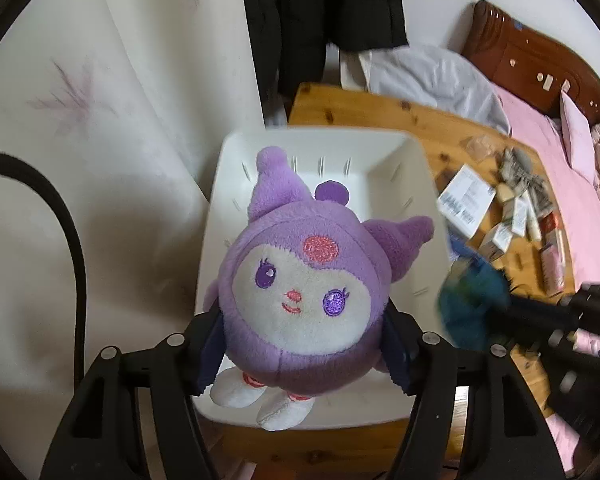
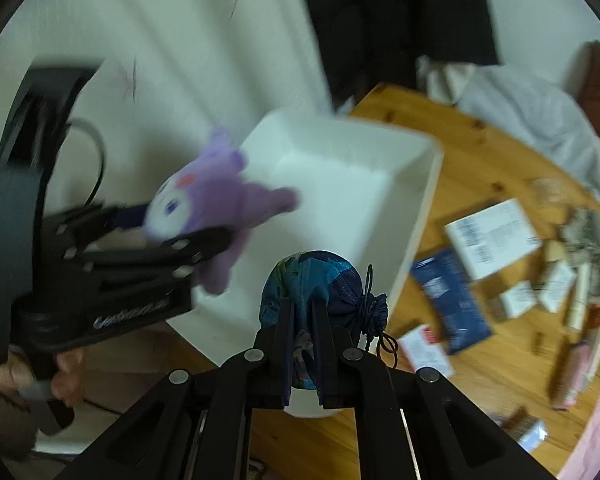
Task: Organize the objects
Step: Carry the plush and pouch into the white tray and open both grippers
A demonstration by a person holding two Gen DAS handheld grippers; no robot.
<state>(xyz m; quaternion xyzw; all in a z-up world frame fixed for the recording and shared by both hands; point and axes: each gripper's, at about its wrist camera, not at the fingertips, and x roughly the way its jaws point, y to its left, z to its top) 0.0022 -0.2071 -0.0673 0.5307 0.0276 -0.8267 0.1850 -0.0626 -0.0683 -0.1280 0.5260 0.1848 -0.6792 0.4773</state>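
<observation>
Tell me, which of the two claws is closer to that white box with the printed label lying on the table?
Right. The right gripper, shut on a blue drawstring pouch, hangs by the bin's edge on the side where the white box lies. The left gripper, holding the purple plush, is over the white bin, farther off.

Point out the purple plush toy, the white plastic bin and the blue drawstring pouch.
purple plush toy (image 1: 300, 280): left wrist view, on its white face.
white plastic bin (image 1: 380, 148): left wrist view, on the far inner wall.
blue drawstring pouch (image 2: 312, 276): right wrist view, on its rounded top.
</observation>
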